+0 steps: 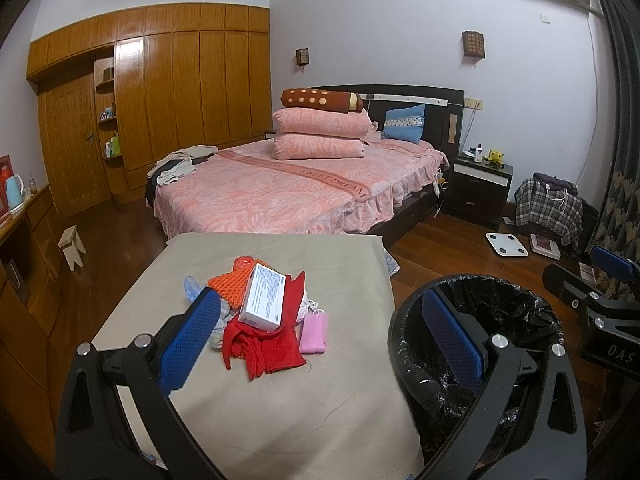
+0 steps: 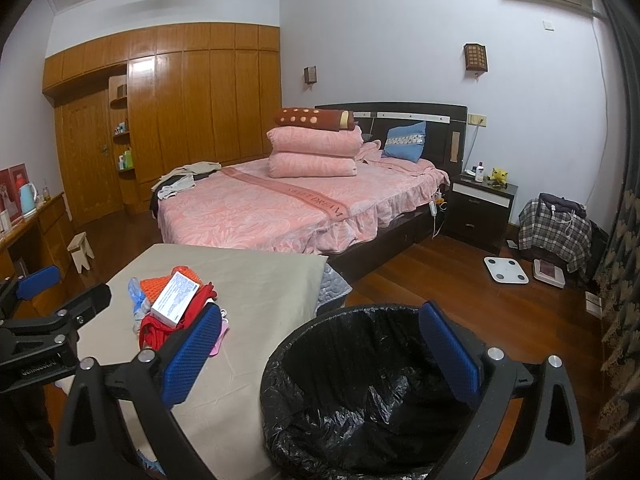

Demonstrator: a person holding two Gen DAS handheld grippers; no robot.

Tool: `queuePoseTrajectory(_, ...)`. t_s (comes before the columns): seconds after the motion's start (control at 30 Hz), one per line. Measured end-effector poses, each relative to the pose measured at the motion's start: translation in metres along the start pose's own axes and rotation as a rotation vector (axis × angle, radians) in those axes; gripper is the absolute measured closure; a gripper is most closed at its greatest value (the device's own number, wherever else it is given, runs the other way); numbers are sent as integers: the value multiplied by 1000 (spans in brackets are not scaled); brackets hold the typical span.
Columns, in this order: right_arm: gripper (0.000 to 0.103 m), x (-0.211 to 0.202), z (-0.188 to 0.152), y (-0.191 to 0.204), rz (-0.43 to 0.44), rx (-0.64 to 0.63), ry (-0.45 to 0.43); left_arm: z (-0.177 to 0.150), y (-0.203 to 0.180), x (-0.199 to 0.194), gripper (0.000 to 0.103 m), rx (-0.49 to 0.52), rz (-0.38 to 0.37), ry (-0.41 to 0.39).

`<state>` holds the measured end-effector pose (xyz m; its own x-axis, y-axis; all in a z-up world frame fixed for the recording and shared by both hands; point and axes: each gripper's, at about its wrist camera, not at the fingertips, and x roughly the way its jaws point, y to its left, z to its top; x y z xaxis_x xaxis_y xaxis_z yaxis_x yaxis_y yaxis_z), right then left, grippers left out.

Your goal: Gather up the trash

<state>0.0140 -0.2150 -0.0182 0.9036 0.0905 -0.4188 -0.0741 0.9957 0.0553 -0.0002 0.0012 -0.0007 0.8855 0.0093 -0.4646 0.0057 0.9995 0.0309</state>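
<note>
From your left wrist, the left gripper (image 1: 320,344) has its blue pads spread wide, holding nothing. Between them, on the table (image 1: 280,412), lies the trash pile: a white box (image 1: 264,298) on top of a red cloth (image 1: 266,346), an orange knit piece (image 1: 230,286) behind it, a pink mask (image 1: 315,334) to its right. The bin (image 1: 476,364), lined in black, stands just right of the table. The right gripper shows at the far right, beyond the bin.

From your right wrist, the right gripper (image 2: 320,356) is also spread and empty, above the bin (image 2: 360,392). Only this view shows the liner's inside, which looks empty. The box (image 2: 175,299) sits left of the bin; the mask is mostly hidden here.

Risk: the box rests loosely on soft cloth, so grabbing the cloth first could tip it to the floor.
</note>
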Motion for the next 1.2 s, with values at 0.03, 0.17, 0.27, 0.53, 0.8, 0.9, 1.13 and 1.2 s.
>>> queuePoseTrajectory(0.03,6,0,0,1,1,0,0,0,0,0,5,0,-1,0)
queuePoseTrajectory(0.17,6,4,-3,2,0,0,1,0,0,0,5,0,-1,1)
queuePoseTrajectory(0.27,6,4,-3,2,0,0,3,0,0,0,5,0,0,1)
queuePoseTrajectory(0.53,6,14,-20,13,6,0,15,-13,16,3,5,-4,-1,7)
queuePoseTrajectory(0.8,6,23,-12,14,22,0,40,-24,29,15,5,-12,9,27)
queuePoseTrajectory(0.9,6,29,-10,20,33,-9,49,-27,34,18,5,-16,15,34)
queuePoseTrajectory(1.13,6,61,-5,43,79,-21,74,-27,64,41,5,-48,42,50)
queuePoseTrajectory(1.2,6,75,-5,53,95,-26,86,-30,80,50,5,-60,83,59)
